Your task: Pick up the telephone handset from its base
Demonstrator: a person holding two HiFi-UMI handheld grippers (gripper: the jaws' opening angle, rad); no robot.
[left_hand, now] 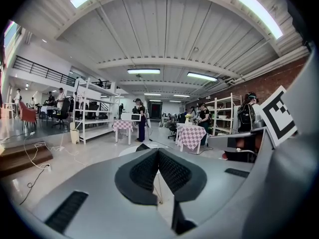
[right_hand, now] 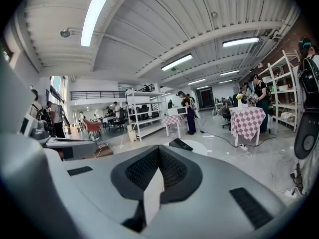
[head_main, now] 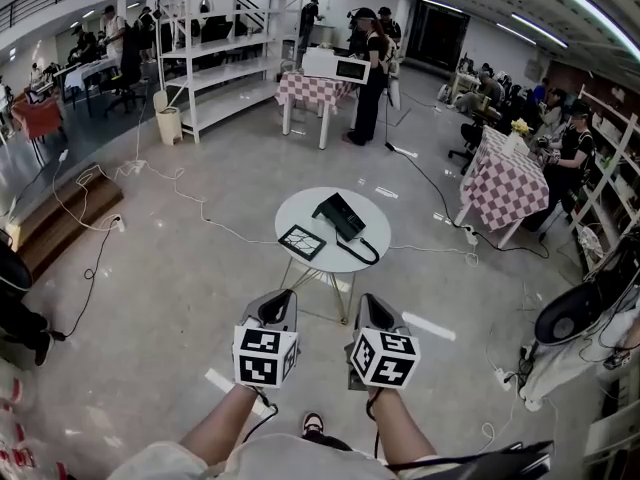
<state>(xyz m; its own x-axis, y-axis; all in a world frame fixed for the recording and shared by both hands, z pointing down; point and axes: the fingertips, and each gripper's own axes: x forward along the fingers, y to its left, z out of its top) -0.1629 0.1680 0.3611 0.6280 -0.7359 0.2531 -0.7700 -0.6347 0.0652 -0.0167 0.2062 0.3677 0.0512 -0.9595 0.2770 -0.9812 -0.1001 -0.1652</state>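
A black telephone (head_main: pixel 341 217) with its handset on the base sits on a small round white table (head_main: pixel 300 211) ahead of me; a black cord curls off it toward the table's near edge. In the right gripper view the telephone (right_hand: pixel 180 144) shows just past the jaws. My left gripper (head_main: pixel 281 304) and right gripper (head_main: pixel 371 308) are held side by side short of the table, both shut with nothing between the pads. The left gripper (left_hand: pixel 158 152) and right gripper (right_hand: pixel 159 150) each show their ribbed pads pressed together.
A dark square tile (head_main: pixel 301 242) lies on the table next to the telephone. Cables (head_main: pixel 150 183) trail over the grey floor. Chequered tables (head_main: pixel 502 185) and white shelving (head_main: pixel 215 63) stand farther off, with several people around them. A fan (head_main: pixel 567 314) stands at right.
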